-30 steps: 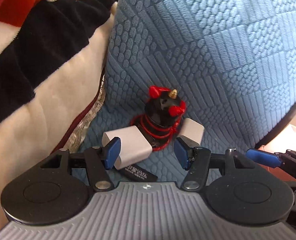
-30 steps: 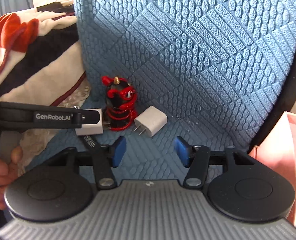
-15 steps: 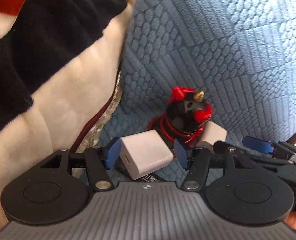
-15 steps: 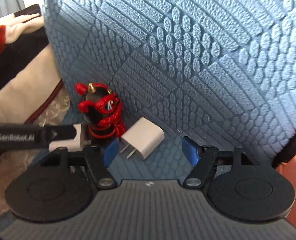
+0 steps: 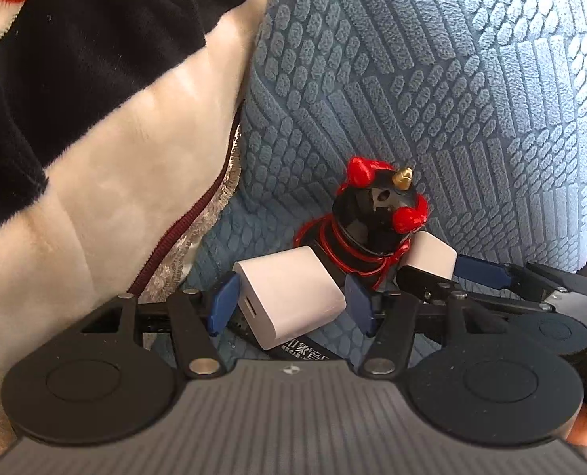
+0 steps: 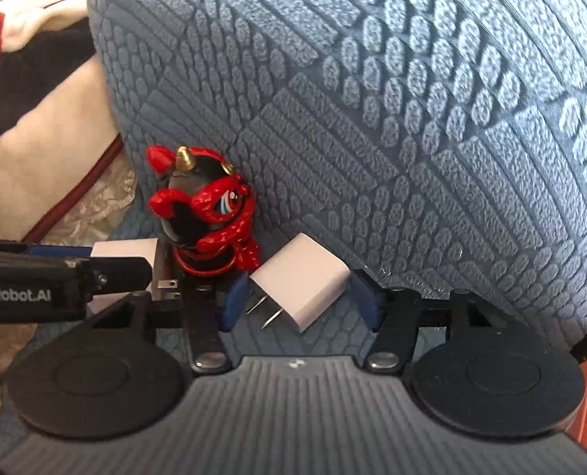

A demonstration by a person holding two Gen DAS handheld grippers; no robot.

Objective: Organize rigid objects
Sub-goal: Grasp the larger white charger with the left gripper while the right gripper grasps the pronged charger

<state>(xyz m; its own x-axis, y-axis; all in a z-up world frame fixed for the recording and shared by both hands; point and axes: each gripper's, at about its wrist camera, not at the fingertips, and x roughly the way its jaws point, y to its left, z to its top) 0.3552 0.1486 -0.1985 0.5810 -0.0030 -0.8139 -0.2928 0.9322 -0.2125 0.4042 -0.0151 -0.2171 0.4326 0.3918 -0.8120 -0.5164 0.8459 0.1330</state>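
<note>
**Both grippers straddling chargers, figurine between**

Left gripper (image 5: pixel 289 304) brackets the left white charger (image 5: pixel 293 297), pads look touching; grip unconfirmed. Right gripper (image 6: pixel 299 299) has just been closing around the right white charger (image 6: pixel 305 281), small gaps remain. Red-black figurine (image 6: pixel 206 213) sits between both chargers, against the blue cushion (image 6: pixel 372 99). Plush blanket (image 5: pixel 95 138) lies left of the figurine.

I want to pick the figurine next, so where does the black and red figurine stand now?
In both wrist views the black and red figurine stands upright on the blue textured cushion, between the two white chargers.
</note>
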